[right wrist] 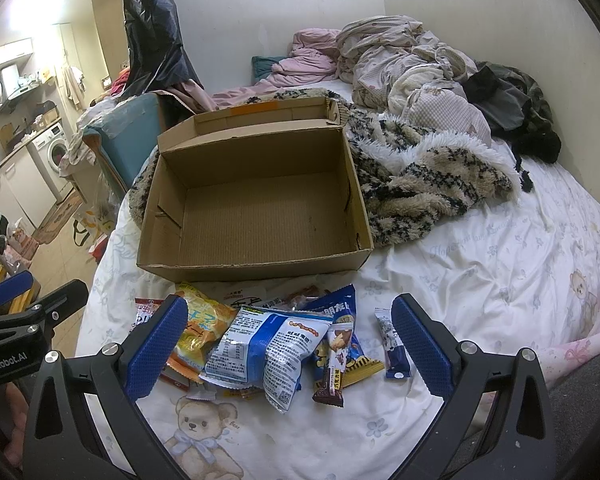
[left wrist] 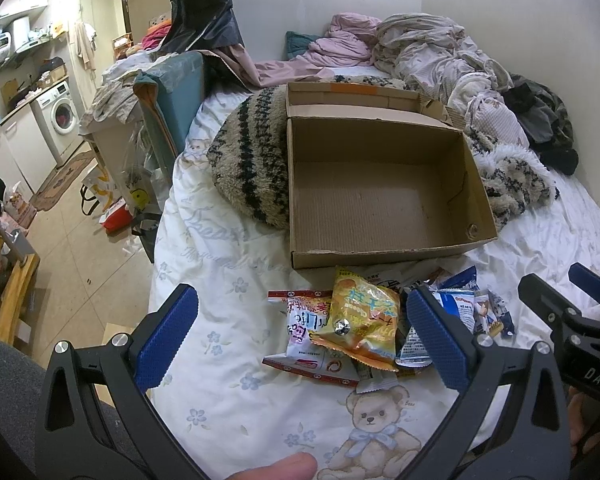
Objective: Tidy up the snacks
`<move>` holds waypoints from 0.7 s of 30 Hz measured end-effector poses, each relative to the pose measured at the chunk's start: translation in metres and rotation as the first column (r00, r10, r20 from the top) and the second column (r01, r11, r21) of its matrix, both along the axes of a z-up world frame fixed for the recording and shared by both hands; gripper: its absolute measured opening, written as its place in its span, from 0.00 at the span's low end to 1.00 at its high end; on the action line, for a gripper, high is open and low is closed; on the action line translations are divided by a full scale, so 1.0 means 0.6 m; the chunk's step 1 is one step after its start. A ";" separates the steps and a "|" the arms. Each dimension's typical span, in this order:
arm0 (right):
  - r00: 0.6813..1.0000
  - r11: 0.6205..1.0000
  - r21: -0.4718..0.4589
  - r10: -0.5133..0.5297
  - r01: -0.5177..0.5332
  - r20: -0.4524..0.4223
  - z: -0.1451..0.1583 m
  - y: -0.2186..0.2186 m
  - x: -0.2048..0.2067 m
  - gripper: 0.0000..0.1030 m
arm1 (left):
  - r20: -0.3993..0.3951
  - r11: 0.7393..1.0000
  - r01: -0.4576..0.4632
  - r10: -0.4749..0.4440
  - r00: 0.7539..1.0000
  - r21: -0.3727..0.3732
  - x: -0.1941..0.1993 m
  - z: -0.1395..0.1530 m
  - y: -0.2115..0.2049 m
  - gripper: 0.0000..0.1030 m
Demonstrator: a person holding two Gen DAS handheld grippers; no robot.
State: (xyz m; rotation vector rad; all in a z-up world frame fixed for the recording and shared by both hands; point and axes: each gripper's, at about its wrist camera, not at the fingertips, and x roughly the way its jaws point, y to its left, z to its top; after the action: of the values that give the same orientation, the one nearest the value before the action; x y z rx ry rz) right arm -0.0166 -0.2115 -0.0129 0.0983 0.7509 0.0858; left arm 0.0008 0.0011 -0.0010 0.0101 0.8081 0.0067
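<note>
An empty open cardboard box (left wrist: 380, 196) (right wrist: 256, 204) sits on the bed. In front of it lies a pile of snack packets: an orange-yellow bag (left wrist: 360, 324) (right wrist: 198, 328), a red-and-white packet (left wrist: 300, 320), a blue-and-white bag (right wrist: 268, 348), a brown chocolate bar (right wrist: 334, 360) and a small purple bar (right wrist: 392, 344). My left gripper (left wrist: 304, 336) is open above the pile's left part. My right gripper (right wrist: 288, 344) is open around the blue-and-white bag. Neither holds anything. The right gripper shows at the right edge of the left wrist view (left wrist: 572, 300).
A striped fluffy blanket (left wrist: 252, 152) (right wrist: 428, 184) lies behind and beside the box. Crumpled clothes (right wrist: 412, 68) are heaped at the bed's far end by the wall. The bed's left edge drops to a tiled floor (left wrist: 76, 248) with bags and a washing machine (left wrist: 60, 116).
</note>
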 end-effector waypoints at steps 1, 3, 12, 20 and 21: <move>1.000 1.000 -0.001 0.001 -0.001 -0.001 -0.001 0.001 0.000 1.00 | 0.000 1.000 0.000 0.000 1.000 0.000 0.000 0.000 0.000 1.00; 1.000 1.000 -0.001 0.001 -0.001 0.000 -0.001 0.001 0.000 1.00 | 0.000 1.000 -0.001 0.001 1.000 0.000 0.000 0.000 0.000 1.00; 1.000 1.000 -0.001 0.003 -0.003 -0.002 -0.004 0.001 0.000 1.00 | 0.000 1.000 0.000 0.000 1.000 0.000 0.000 0.000 0.000 1.00; 1.000 1.000 0.005 0.005 -0.005 -0.003 -0.003 0.000 0.002 1.00 | 0.010 1.000 -0.009 0.009 1.000 0.002 0.002 0.006 0.009 1.00; 1.000 1.000 0.019 0.000 0.000 -0.004 -0.009 -0.002 0.003 1.00 | 0.015 1.000 -0.020 0.020 1.000 0.002 0.003 0.008 0.014 1.00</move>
State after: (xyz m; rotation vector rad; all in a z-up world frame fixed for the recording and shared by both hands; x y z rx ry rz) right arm -0.0146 -0.2129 -0.0185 0.1168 0.7542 0.0932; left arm 0.0028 0.0093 0.0037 0.0040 0.7937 0.0269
